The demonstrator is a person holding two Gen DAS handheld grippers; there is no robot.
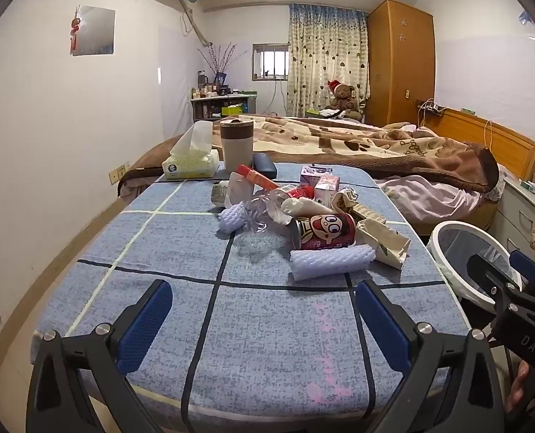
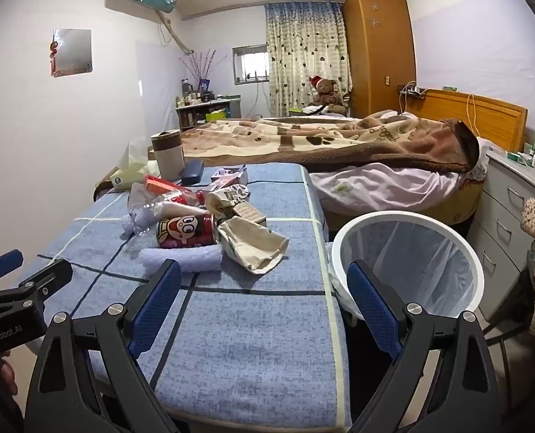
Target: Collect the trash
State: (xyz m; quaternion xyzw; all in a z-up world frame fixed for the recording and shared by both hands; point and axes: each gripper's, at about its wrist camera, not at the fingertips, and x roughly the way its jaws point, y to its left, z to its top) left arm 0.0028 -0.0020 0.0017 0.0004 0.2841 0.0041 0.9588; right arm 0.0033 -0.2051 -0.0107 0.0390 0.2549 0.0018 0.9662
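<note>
A pile of trash lies mid-table on the blue checked cloth (image 1: 159, 245): a red cartoon can (image 1: 325, 231) on its side, a white foam sleeve (image 1: 330, 261) in front of it, a second foam sleeve (image 1: 231, 218), a crushed clear bottle (image 1: 267, 205), a crumpled paper bag (image 1: 384, 240) and small boxes (image 1: 327, 184). The can (image 2: 186, 231), foam sleeve (image 2: 182, 258) and paper bag (image 2: 253, 243) also show in the right wrist view. A white lined bin (image 2: 408, 263) stands beside the table's right edge. My left gripper (image 1: 263, 319) is open and empty, short of the pile. My right gripper (image 2: 263, 301) is open and empty near the table's right front edge.
A tissue box (image 1: 191, 166), a lidded cup (image 1: 236, 144) and a dark case (image 1: 265, 164) stand at the table's far end. A bed with a brown blanket (image 1: 357, 144) lies behind. A drawer unit (image 2: 512, 209) stands to the right of the bin.
</note>
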